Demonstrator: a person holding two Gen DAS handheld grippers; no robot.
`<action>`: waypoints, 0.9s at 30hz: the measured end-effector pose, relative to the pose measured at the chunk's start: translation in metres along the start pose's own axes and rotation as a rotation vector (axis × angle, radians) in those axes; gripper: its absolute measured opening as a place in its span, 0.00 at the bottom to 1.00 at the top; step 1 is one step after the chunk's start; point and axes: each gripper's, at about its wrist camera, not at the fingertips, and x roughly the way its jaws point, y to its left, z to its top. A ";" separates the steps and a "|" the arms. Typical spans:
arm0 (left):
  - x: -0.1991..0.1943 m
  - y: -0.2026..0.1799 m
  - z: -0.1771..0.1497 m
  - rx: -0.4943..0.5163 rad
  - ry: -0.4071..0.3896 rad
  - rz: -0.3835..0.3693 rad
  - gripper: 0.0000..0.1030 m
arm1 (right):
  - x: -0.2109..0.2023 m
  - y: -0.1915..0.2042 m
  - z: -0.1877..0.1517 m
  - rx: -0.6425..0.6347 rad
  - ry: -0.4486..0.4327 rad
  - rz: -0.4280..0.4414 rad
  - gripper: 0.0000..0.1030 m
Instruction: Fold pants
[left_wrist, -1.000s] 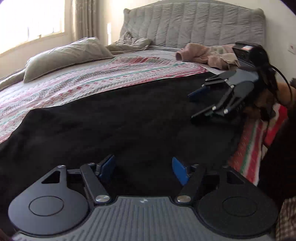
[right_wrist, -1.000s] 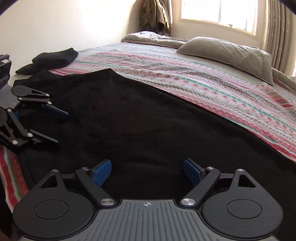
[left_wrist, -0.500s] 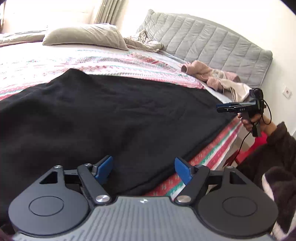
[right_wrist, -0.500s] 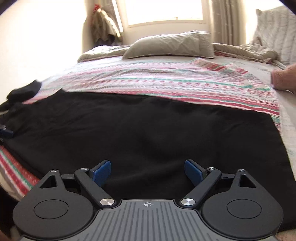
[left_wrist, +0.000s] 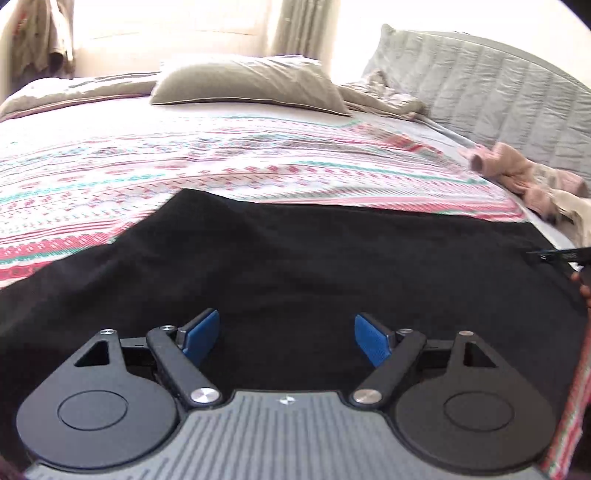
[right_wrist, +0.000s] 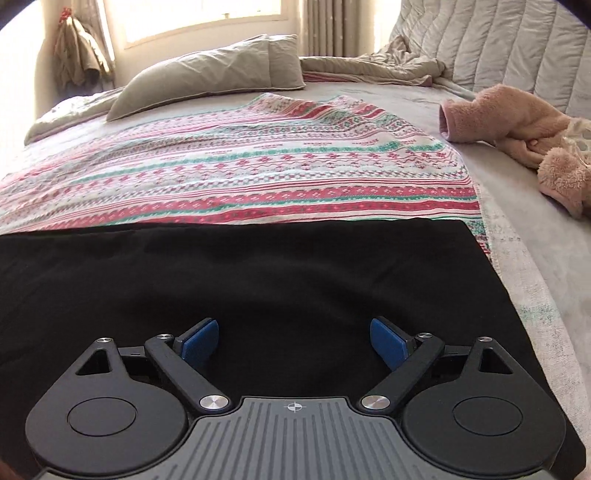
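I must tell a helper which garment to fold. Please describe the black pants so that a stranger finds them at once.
Start from the bed with the grey quilted headboard. A red, green and white patterned blanket covers its middle. The black pants lie flat across that blanket's near edge, the only plain dark cloth there, unlike the fluffy pink garment near the headboard.
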 end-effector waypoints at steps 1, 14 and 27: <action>0.001 0.002 0.001 -0.004 -0.005 0.023 0.93 | 0.001 -0.007 0.002 0.022 -0.003 -0.013 0.88; -0.032 -0.012 0.003 -0.120 -0.001 0.071 0.95 | -0.075 -0.092 -0.021 0.234 -0.126 -0.121 0.88; -0.021 -0.052 0.005 -0.132 0.008 -0.029 1.00 | -0.099 -0.176 -0.071 0.642 -0.085 0.163 0.64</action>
